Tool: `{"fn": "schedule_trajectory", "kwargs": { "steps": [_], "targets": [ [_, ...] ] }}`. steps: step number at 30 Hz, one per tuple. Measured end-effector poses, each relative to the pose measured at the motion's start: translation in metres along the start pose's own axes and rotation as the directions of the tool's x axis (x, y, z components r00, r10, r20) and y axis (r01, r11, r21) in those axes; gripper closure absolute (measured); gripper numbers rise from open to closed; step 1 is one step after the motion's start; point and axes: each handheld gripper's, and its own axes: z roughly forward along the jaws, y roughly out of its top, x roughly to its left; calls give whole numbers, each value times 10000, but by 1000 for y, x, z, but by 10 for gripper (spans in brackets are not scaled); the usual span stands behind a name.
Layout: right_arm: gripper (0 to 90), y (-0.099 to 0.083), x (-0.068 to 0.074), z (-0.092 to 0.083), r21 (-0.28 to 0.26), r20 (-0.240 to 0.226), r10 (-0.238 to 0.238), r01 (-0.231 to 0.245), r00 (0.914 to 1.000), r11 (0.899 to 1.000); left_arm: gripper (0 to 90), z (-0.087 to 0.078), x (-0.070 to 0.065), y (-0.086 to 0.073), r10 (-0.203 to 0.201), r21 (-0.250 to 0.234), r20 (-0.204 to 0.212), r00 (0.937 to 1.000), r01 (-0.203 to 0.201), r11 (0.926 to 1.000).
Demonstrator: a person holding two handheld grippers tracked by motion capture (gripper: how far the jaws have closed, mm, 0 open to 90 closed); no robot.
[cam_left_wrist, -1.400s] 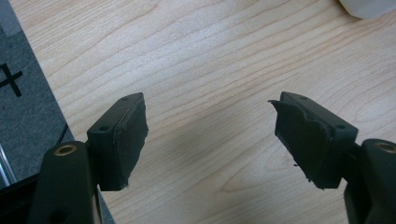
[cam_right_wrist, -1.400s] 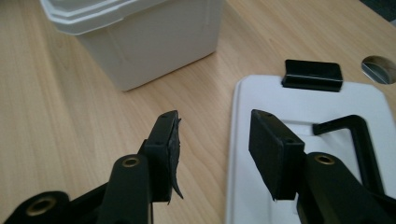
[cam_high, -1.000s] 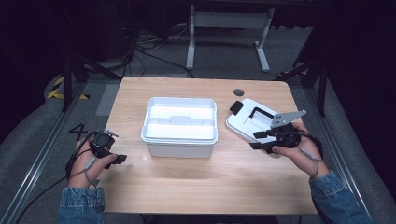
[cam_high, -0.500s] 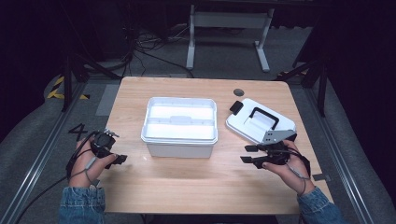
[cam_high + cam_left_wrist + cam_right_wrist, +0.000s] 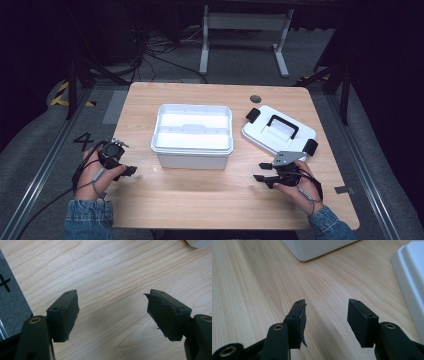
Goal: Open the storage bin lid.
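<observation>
A white open box (image 5: 193, 134) stands in the middle of the wooden table (image 5: 210, 205). Its white lid (image 5: 278, 131) with a black handle and black clips lies flat to the right. My right gripper (image 5: 261, 178) rests low near the front right, just in front of the lid, open with nothing between its jaws. In the right gripper view the gripper (image 5: 326, 312) points at bare wood, with the box corner (image 5: 317, 248) ahead and the lid edge (image 5: 410, 275) on the right. My left gripper (image 5: 131, 171) is at the front left, open and empty (image 5: 112, 310) over bare wood.
A small dark round insert (image 5: 255, 98) sits in the table top behind the lid. A metal frame (image 5: 245, 30) stands on the floor beyond the table. Cables trail from both grippers. The floor left of the table bears a "4" mark (image 5: 83, 141).
My right gripper has drawn back from the lid toward the table's front edge and come down low. The left gripper has stayed in place.
</observation>
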Motion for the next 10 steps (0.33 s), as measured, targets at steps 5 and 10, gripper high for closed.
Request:
{"fn": "schedule_trajectory", "kwargs": {
  "steps": [5, 10],
  "targets": [
    [493, -4, -3, 3, -88, 54, 26, -26, 10000, 10000, 260, 2, -2, 1, 93, 98, 18, 10000, -93, 9999],
    [484, -9, -4, 7, -74, 43, 135, -135, 9999, 9999, 260, 3, -2, 2, 119, 109, 16, 9999, -119, 9999]
  ]
}}
